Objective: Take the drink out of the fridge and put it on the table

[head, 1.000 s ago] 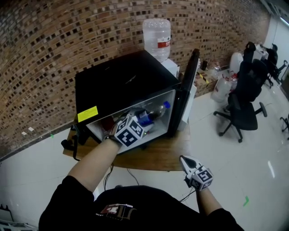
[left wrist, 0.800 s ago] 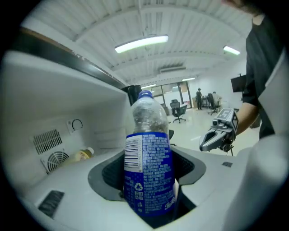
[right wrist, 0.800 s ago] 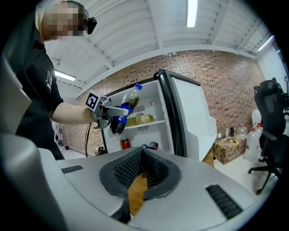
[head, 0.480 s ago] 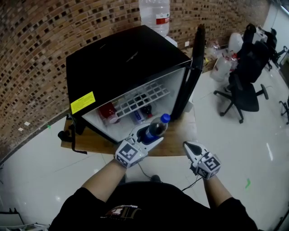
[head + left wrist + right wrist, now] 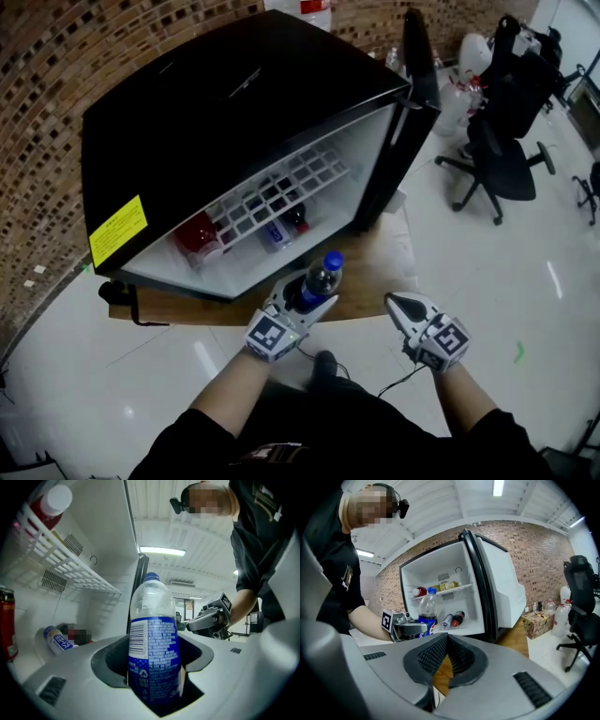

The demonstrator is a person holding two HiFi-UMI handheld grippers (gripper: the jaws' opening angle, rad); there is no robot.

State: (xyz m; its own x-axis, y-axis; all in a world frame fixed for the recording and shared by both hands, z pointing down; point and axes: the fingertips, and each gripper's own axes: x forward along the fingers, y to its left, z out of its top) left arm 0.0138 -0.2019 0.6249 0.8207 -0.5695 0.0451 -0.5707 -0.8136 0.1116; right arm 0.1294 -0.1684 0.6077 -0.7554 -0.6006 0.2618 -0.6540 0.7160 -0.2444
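A clear drink bottle [image 5: 322, 278] with a blue cap and blue label stands upright in my left gripper [image 5: 312, 292], which is shut on its lower half. It is held outside the open black fridge [image 5: 234, 103], over the front edge of the wooden table [image 5: 380, 267]. In the left gripper view the bottle [image 5: 153, 648] fills the space between the jaws. My right gripper [image 5: 397, 304] hangs to the right, just off the table's front edge, shut and empty. The right gripper view shows its pads [image 5: 432, 654] meeting, with the bottle [image 5: 425, 610] beyond them.
The fridge door [image 5: 419, 70] stands open to the right. A red-capped drink [image 5: 197, 234] lies on the wire shelf [image 5: 281, 192], and two bottles [image 5: 281, 228] lie on the fridge floor. An office chair [image 5: 502, 150] and water jugs [image 5: 466, 61] stand at the right.
My left gripper has drawn the bottle out of the fridge and back over the table's front edge. The right gripper has hardly moved. The head view has come closer to the fridge.
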